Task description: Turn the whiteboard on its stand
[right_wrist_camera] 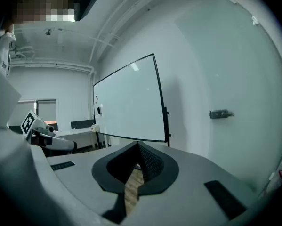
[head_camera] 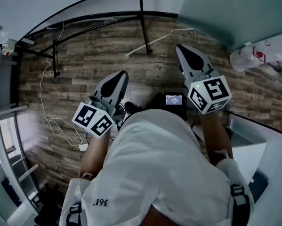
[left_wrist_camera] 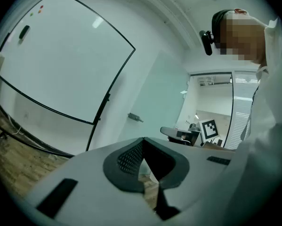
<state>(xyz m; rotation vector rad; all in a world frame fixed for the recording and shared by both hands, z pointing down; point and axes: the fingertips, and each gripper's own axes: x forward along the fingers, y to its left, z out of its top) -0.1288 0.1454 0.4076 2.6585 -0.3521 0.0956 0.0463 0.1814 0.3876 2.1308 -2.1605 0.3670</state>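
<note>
Left gripper (left_wrist_camera: 143, 141) and right gripper (right_wrist_camera: 138, 146) are both closed and empty. The whiteboard (right_wrist_camera: 126, 105) looks large, rigid and slick-faced, probably best gripped by its side frame (right_wrist_camera: 160, 98).

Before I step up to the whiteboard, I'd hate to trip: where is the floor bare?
Bare floor lies mid-view, between the stand legs and you. It is crowded elsewhere: a white cable loops at left, a white cord lies by the stand's post, and a bag sits at right.
</note>
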